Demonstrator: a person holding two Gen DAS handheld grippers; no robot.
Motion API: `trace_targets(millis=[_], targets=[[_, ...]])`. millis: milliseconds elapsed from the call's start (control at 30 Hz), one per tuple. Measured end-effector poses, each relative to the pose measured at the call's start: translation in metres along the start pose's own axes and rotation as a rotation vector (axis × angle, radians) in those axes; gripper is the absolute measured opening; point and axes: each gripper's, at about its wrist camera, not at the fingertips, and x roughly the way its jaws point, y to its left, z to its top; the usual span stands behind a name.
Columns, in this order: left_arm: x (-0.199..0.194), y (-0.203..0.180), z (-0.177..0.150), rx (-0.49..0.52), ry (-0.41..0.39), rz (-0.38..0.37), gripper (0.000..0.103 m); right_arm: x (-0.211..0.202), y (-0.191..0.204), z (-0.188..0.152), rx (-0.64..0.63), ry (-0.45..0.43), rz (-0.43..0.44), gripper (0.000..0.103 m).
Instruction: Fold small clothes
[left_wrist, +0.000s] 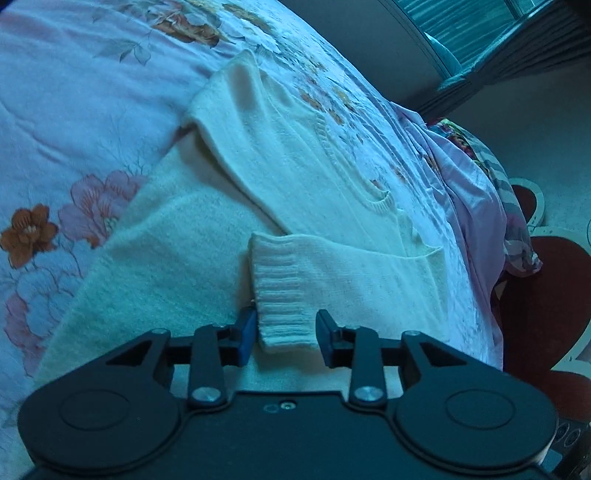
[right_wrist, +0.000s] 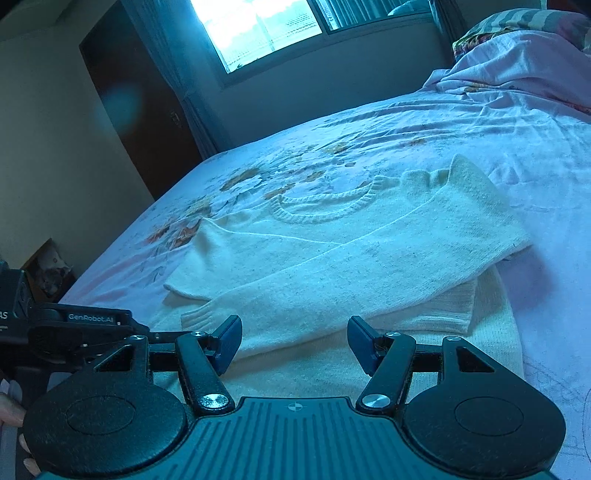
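Your cream sweater lies flat near the bed edge closest to you, both sleeves crossed over its front. Your left gripper is spread around the ribbed cuff; your right gripper hangs spread, holding nothing. The knit looks soft, light and floppy, so pinch the firmer hem corners.

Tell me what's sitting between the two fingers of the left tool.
The ribbed cuff of the cream knit sweater's sleeve lies between the open left tool's blue fingers, seen in the left wrist view.
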Motion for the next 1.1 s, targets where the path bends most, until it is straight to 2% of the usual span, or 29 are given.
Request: trace_targets(millis=[33, 67, 167, 300, 400, 533, 667, 833, 933, 1000, 1033, 1100], targets=[[0.005, 0.001, 0.000, -0.019, -0.002, -0.009, 0.012, -0.001, 0.000, 0.000, 0.001, -0.003, -0.002, 0.063], [0.009, 0.003, 0.001, -0.042, -0.005, -0.021, 0.006, -0.001, -0.001, 0.000, 0.006, -0.005, -0.003, 0.063], [0.014, -0.003, 0.002, -0.052, -0.050, -0.005, 0.005, -0.002, -0.003, 0.000, 0.017, -0.006, -0.015, 0.063], [-0.020, -0.016, 0.016, -0.001, -0.187, -0.007, 0.003, -0.004, -0.003, 0.006, 0.014, -0.031, -0.021, 0.063], [-0.038, -0.010, 0.027, 0.032, -0.232, 0.021, 0.003, -0.001, -0.002, 0.012, 0.003, -0.042, -0.016, 0.063], [-0.035, 0.016, 0.031, -0.010, -0.227, 0.078, 0.003, 0.007, 0.001, 0.015, 0.008, -0.040, -0.011, 0.063], [-0.017, 0.021, 0.027, 0.043, -0.181, 0.139, 0.004, 0.011, 0.002, 0.012, 0.000, -0.020, -0.011, 0.063], [-0.035, 0.017, 0.030, 0.087, -0.255, 0.183, 0.002, 0.014, 0.002, 0.016, -0.058, -0.027, -0.041, 0.063], [-0.027, 0.020, 0.033, 0.101, -0.199, 0.200, 0.002, 0.018, -0.005, 0.020, -0.035, -0.026, -0.058, 0.063], [-0.030, 0.018, 0.030, 0.101, -0.195, 0.202, 0.002, 0.018, -0.010, 0.022, -0.026, -0.029, -0.078, 0.063], [-0.035, 0.016, 0.027, 0.098, -0.204, 0.199, 0.009, 0.018, -0.013, 0.024, -0.031, -0.030, -0.094, 0.063], [-0.045, 0.006, 0.024, 0.122, -0.224, 0.187, 0.013, 0.017, -0.019, 0.028, -0.047, -0.036, -0.142, 0.063]])
